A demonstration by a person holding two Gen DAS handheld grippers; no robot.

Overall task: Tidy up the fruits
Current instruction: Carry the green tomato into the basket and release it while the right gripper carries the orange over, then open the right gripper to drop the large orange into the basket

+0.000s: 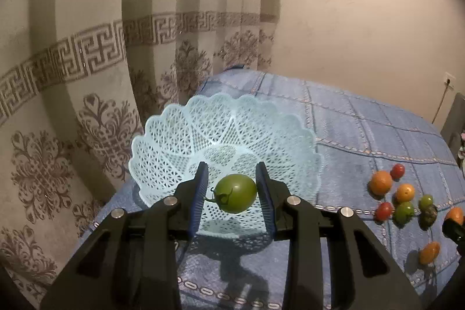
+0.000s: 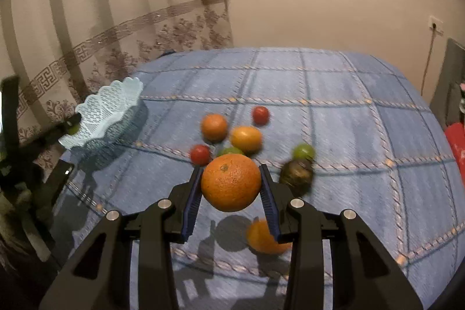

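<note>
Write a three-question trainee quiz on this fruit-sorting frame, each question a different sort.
1. True or false: the left gripper is empty.
2. The right gripper holds: A) a red tomato B) an orange C) nothing.
3. Fill in: the green tomato hangs over the light blue ____.

Key: 1 false, a green tomato sits between its jaws. 2 B. 3 basket.
</note>
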